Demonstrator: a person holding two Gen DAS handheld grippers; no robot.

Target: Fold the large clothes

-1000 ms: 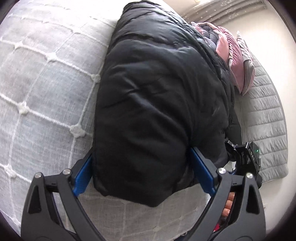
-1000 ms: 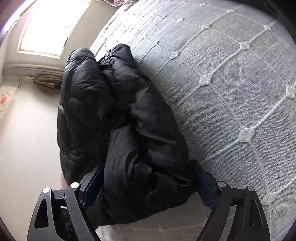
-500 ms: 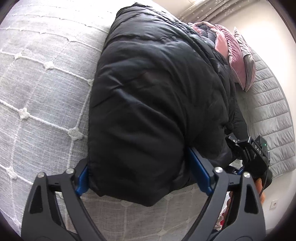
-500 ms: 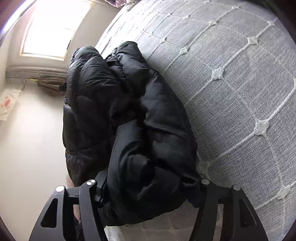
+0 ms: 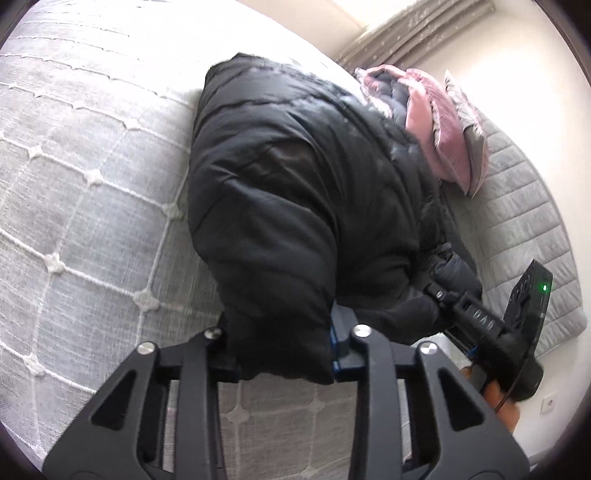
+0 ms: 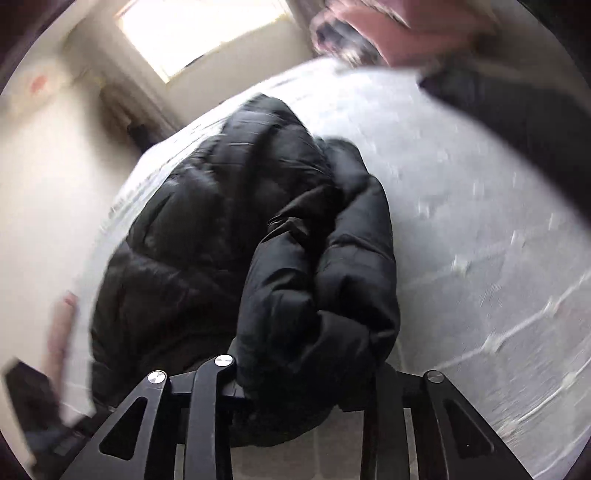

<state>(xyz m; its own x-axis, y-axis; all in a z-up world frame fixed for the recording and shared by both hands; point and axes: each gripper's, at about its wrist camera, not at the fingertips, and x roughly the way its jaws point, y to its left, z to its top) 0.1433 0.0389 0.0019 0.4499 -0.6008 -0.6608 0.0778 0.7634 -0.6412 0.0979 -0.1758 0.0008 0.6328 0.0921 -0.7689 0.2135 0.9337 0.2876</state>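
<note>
A black puffer jacket lies bundled on the grey quilted bedspread. My left gripper has the jacket's near end pinched between its fingers, and its jaws are closing on the cloth. In the right wrist view, which is blurred, the same jacket bulges up from my right gripper. Its jaws are closing too, with a thick fold squeezed between them. The right gripper's black body, with a green light, shows beside the jacket's right end, and a person's fingers hold it.
A pink and grey pile of clothes or cushions lies behind the jacket. A grey quilted mat runs along the wall, with a curtain above. The bed's edge and pale floor lie left, below a bright window.
Both grippers have gone from wide around the jacket's end to squeezed on it. The right gripper has risen and rolled, pulling its fold up, and its view has blurred.
</note>
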